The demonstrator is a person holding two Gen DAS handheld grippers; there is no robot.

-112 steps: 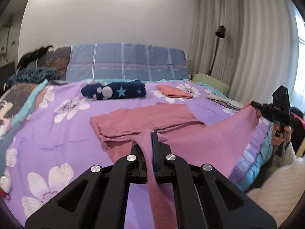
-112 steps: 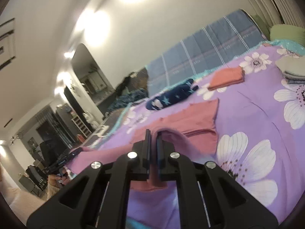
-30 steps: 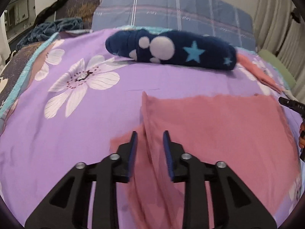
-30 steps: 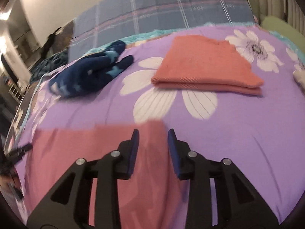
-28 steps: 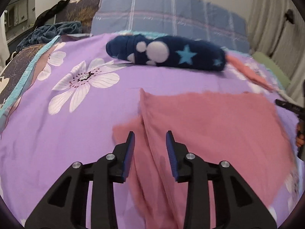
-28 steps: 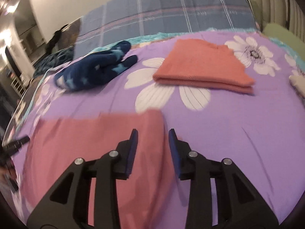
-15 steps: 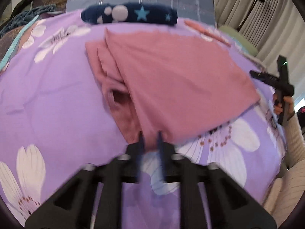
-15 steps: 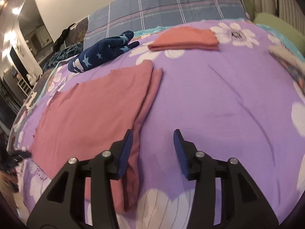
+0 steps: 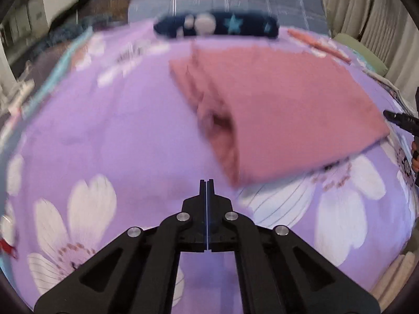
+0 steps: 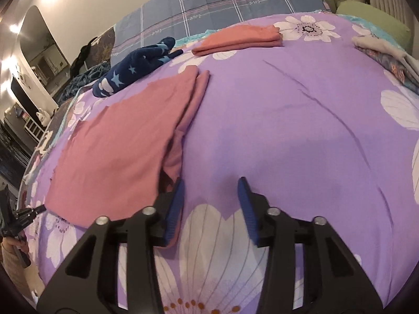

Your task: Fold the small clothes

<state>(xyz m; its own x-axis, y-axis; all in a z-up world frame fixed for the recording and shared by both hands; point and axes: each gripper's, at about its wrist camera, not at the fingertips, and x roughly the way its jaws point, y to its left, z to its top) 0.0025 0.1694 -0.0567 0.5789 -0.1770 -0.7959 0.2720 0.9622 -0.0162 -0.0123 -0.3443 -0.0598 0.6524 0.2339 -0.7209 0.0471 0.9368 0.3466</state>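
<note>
Hovering over bedspread (image 9: pixel 110 136), left gripper (image 9: pixel 206 183) closed empty, right gripper (image 10: pixel 210 191) spread wide beside pink garment (image 10: pixel 117 151)

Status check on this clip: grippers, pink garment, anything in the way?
Left gripper shut, empty. Right gripper open, empty. Pink garment lies folded flat on the bed. Nothing in the way.

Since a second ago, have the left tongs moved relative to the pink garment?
Yes. The left tongs have pulled back toward the near edge of the bed; they straddled the pink garment, and now sit shut, clear of it.
</note>
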